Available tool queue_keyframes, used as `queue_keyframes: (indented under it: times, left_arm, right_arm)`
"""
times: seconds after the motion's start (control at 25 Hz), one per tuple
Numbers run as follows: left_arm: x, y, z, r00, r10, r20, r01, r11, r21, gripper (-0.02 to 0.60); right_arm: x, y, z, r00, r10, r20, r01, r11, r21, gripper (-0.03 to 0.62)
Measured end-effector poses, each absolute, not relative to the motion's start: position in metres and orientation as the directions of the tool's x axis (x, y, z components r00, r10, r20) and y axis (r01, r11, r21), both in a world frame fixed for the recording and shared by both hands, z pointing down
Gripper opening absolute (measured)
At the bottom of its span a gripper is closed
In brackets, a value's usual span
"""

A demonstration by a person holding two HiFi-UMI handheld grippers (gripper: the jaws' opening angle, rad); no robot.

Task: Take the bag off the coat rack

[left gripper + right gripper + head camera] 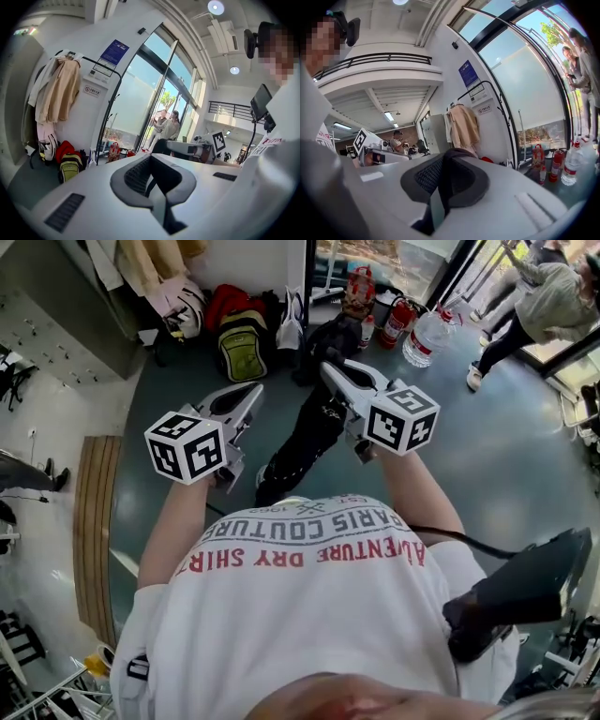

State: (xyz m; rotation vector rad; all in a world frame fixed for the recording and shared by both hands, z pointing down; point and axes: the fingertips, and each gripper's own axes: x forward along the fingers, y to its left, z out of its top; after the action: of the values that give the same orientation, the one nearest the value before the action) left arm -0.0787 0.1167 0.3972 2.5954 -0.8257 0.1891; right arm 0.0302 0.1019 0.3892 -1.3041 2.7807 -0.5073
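Your left gripper point(249, 392): fingers clenched, nothing between them.
Your right gripper point(328, 371): fingers grasping the strap point(443, 178) of the bag point(305, 446).
Bag: black, hangs just below your right fingers.
Coat rack point(108, 115): well ahead of your fingers, apart from the bag.

Black bag point(305, 442), soft, elongated, hanging by its strap point(444, 176) clamped in right gripper point(330, 369), well apart from black tubular coat rack point(112, 105)

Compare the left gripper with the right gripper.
The right gripper is shut on the black bag, which hangs below it; the left gripper is shut on nothing. The right reaches slightly farther forward than the left. Both are white and carry a marker cube.
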Motion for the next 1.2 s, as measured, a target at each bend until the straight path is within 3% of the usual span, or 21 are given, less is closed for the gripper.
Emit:
queue_keyframes:
  times: [0.32, 0.8, 1.2]
  left_arm:
    - [-0.057, 0.155, 0.363, 0.844, -0.476, 0.248, -0.536, -0.771, 0.344, 0.000]
    - [-0.035, 0.229, 0.363, 0.854, -0.467, 0.229, -0.519, -0.795, 0.315, 0.000]
    - [-0.045, 0.218, 0.322, 0.852, -0.473, 0.223, -0.522, -0.792, 0.317, 0.000]
  right_arm:
    - [0.049, 0.163, 0.361, -0.613, -0.774, 0.160, -0.777, 0.554, -0.299, 0.023]
    - [0.073, 0.249, 0.365, -0.592, -0.797, 0.120, -0.785, 0.537, -0.309, 0.023]
    - [0.056, 0.232, 0.328, -0.607, -0.784, 0.127, -0.777, 0.553, -0.302, 0.023]
